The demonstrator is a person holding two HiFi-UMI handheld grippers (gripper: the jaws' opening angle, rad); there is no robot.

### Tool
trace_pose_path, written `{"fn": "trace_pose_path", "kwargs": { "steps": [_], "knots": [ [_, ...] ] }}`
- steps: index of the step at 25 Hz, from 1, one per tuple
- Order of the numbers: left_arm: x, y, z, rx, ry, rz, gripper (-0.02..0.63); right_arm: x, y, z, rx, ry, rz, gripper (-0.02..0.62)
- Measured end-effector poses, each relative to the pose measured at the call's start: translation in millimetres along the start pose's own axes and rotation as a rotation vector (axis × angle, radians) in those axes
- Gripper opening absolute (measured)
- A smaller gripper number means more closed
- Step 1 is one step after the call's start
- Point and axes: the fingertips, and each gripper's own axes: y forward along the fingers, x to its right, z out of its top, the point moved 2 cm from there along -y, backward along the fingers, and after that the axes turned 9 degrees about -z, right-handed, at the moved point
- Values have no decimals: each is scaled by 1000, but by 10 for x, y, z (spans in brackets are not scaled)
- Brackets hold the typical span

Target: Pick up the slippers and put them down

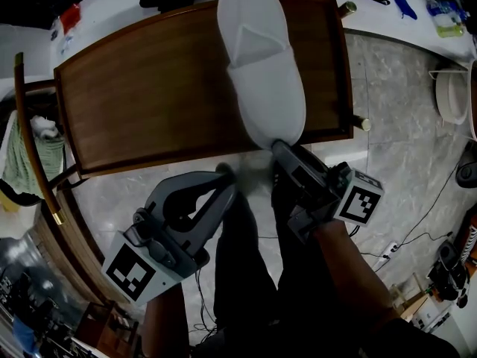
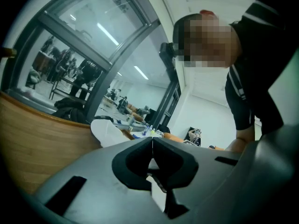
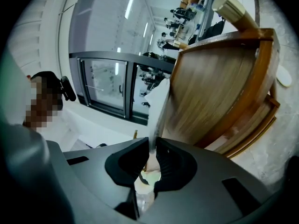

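One white slipper (image 1: 261, 66) lies lengthwise on a brown wooden top with a raised rim (image 1: 149, 95), toe pointing away from me. My right gripper (image 1: 277, 148) is shut on the slipper's heel end at the top's near edge. In the right gripper view the slipper (image 3: 158, 107) shows edge-on, pinched between the jaws of that gripper (image 3: 152, 146). My left gripper (image 1: 223, 173) hovers just left of it, off the near edge, shut and holding nothing. In the left gripper view its jaws (image 2: 152, 141) meet, with the slipper (image 2: 110, 132) showing behind them. I see no second slipper.
The wooden top (image 3: 219, 83) stands on a grey marble floor (image 1: 402, 162). A white round bin (image 1: 451, 95) stands at the right. A power strip (image 1: 384, 256) and cables lie on the floor. A green cloth (image 1: 33, 155) hangs at the left. A person in black leans in at the right (image 2: 261, 55).
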Motion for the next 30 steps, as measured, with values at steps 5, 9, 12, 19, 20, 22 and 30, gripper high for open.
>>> {"fn": "trace_pose_path", "kwargs": {
  "steps": [5,9,12,19,20,22,30],
  "knots": [
    [27,-18,2,19,0,0,12,39,17,-75,-42,-1,-33,51],
    [64,-14,4,31,5,-6,12,8,20,-87,-50,-15,-21,52],
    [98,-17,-7,33,2,-10,12,-9,17,-86,-47,-21,-23,73],
    [136,-25,-40,28,-10,-20,12,73,-71,-167,-78,-33,-98,144],
    [135,-21,-46,32,-18,-24,12,92,-88,-188,-81,-33,-116,144],
    [146,-5,-51,43,-25,-36,12,150,-130,-236,-81,-23,-150,146],
    [263,71,-186,23,-19,-68,12,304,-294,-418,-87,-26,-168,184]
  ]
}}
